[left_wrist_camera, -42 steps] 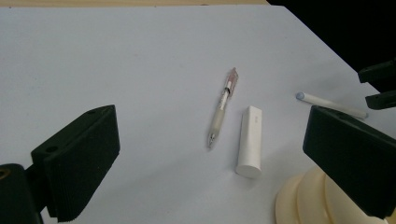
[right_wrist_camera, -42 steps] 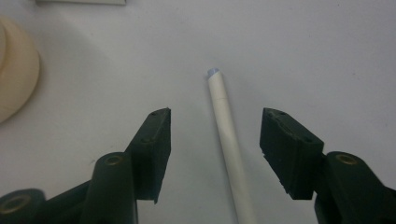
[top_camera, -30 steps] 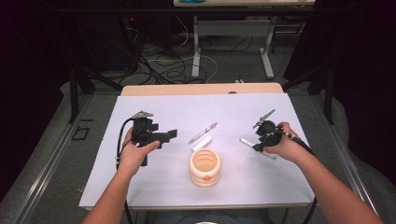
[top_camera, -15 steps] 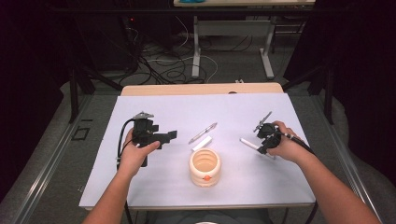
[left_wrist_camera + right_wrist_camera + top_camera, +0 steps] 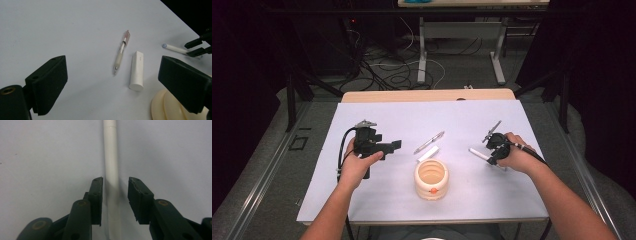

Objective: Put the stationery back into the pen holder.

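On the white table sheet [image 5: 377,200] lie 2 slim pens: 1 clear pen with grey grip [image 5: 121,52] and 1 white pen [image 5: 111,157]. There is 1 short white plastic cap-like stick [image 5: 137,70] and 1 round cream-coloured cup [image 5: 431,179].

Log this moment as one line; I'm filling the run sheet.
right tool: open, straddling white marker | left tool: open, empty | pen, cap, cup: on table

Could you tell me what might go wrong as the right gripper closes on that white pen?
The right gripper straddles the white pen with its jaws still apart; the round barrel lies flat on the table, so it could roll or squirt out. The pads sit low and may scrape the table.
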